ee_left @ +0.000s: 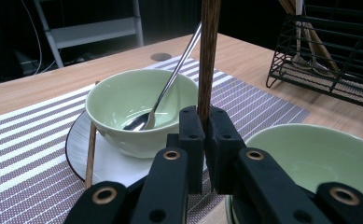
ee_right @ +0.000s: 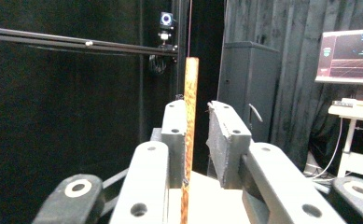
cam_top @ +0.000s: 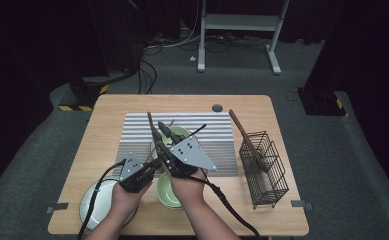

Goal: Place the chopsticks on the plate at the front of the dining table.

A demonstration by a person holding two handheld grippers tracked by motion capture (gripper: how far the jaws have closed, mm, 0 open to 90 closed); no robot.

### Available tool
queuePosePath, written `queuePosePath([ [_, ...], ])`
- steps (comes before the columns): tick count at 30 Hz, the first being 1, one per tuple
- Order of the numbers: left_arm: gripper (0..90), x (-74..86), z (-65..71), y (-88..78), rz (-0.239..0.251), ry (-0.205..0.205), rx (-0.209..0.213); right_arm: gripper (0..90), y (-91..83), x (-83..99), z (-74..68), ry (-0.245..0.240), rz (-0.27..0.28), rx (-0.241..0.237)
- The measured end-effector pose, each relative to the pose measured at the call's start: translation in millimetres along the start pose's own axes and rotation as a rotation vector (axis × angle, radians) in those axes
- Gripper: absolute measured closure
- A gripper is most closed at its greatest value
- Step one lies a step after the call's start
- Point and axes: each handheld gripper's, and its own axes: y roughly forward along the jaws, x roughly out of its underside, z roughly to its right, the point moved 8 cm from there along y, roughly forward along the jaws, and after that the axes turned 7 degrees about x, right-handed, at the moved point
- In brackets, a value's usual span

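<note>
Left gripper view: the left hand-held gripper [ee_left: 206,122] is clamped on a wooden chopstick [ee_left: 208,56], with a bowl [ee_left: 123,95] holding a spoon [ee_left: 163,95] ahead of it. The right hand-held gripper [ee_right: 197,114] stands slightly parted around the same stick (pads not pressing), so the handover appears nearly complete and placement remains.

Both forearms come in from the near edge of the table, hands side by side. The left black two-jaw gripper [cam_top: 154,163] angles forward and to the right, its jaws pressed together on a thin brown wooden chopstick [ee_left: 209,56]. The right black two-jaw gripper [cam_top: 160,131], topped by its grey three-cornered plate, points forward; its jaws stand slightly apart, the stick against the left pad [ee_right: 177,140].
</note>
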Motion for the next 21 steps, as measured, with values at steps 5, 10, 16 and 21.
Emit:
queuePosePath([
  [5,85.4,-1.4,-0.6,-1.4,0.006,-0.014,0.004,73.3,-2.0,7.8,-1.7,-0.016,-0.016,-0.001],
  [10,85.3,-3.1,-0.2,-3.5,0.016,-0.018,0.007,72.5,-3.8,20.1,-2.4,-0.032,-0.052,-0.003],
  [16,85.1,-3.9,0.4,-5.2,0.017,-0.026,0.017,71.0,-3.9,31.5,-5.2,-0.052,-0.078,-0.005],
  [21,85.2,-2.9,2.9,-4.6,0.013,-0.019,0.021,69.6,-1.2,38.3,-7.4,-0.060,-0.092,-0.005],
])
